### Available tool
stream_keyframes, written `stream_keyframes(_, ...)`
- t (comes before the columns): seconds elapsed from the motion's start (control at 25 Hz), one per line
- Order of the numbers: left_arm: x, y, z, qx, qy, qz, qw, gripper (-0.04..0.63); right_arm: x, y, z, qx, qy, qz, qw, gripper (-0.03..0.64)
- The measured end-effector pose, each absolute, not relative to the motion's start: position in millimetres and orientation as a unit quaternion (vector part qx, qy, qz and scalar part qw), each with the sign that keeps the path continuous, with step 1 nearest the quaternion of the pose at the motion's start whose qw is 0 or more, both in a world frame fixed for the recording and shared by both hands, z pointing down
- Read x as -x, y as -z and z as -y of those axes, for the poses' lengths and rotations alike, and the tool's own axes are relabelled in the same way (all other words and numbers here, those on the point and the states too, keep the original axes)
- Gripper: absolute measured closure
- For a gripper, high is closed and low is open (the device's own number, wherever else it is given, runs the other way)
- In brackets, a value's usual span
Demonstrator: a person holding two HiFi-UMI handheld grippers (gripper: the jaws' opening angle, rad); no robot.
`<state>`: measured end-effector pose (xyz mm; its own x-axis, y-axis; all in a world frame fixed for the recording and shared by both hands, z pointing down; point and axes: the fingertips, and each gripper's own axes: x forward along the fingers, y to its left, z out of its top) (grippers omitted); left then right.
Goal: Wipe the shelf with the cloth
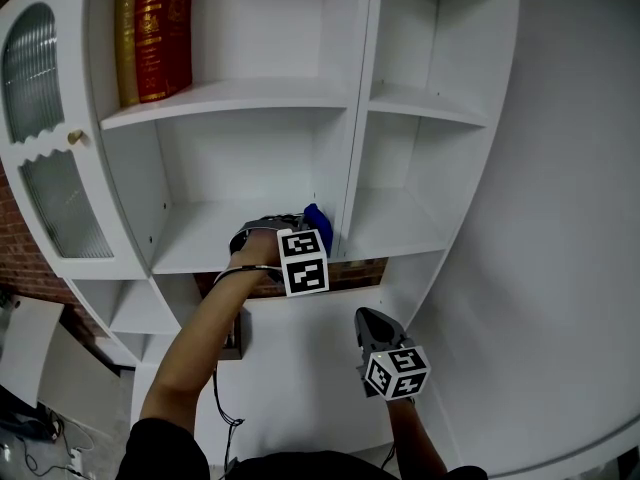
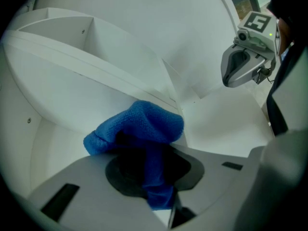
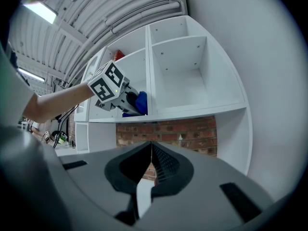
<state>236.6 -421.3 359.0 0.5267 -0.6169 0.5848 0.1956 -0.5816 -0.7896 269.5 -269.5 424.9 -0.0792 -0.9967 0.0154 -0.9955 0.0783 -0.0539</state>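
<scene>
Blue cloth (image 2: 139,126) in L tool (image 2: 159,177) at shelf (image 1: 215,230); books (image 1: 165,33) print illegible.

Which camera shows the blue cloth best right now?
The left gripper view: the cloth fills the middle, pinched in the jaws of the left gripper. The head view shows only a blue tip beyond that gripper; the right gripper view shows it small and distant.

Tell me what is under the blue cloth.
Beneath the blue cloth, only the white shelf board shows around it. The patch directly under it is covered and cannot be seen. The left tool clamps the cloth.
</scene>
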Motion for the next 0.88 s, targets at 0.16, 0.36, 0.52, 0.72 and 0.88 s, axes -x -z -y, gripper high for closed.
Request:
stream_keyframes(0.16, -232.6, -360.1, 422.9, 0.753, 0.470, -0.142, 0.438, 0.506, -267.3, -424.5, 270.6, 0.677, 0.026, -0.736, 0.012, 0.597)
stream_keyframes(0.36, -224.0, -359.1, 426.7, 0.754, 0.472, -0.148, 0.433, 0.506, -261.5, -422.7, 274.7, 0.671, 0.023, -0.741, 0.011, 0.597)
stream_keyframes(0.52, -210.6, -359.9, 429.2, 0.755, 0.474, -0.154, 0.426, 0.506, -255.3, -424.3, 277.6, 0.666, 0.026, -0.745, 0.010, 0.597)
stream_keyframes(0.72, -190.7, -359.1, 435.9, 0.754, 0.479, -0.165, 0.418, 0.506, -243.0, -423.7, 285.7, 0.656, 0.026, -0.754, 0.009, 0.597)
stream_keyframes(0.88, -172.4, -359.8, 441.7, 0.754, 0.485, -0.177, 0.407, 0.506, -230.4, -424.0, 292.1, 0.646, 0.026, -0.763, 0.009, 0.597)
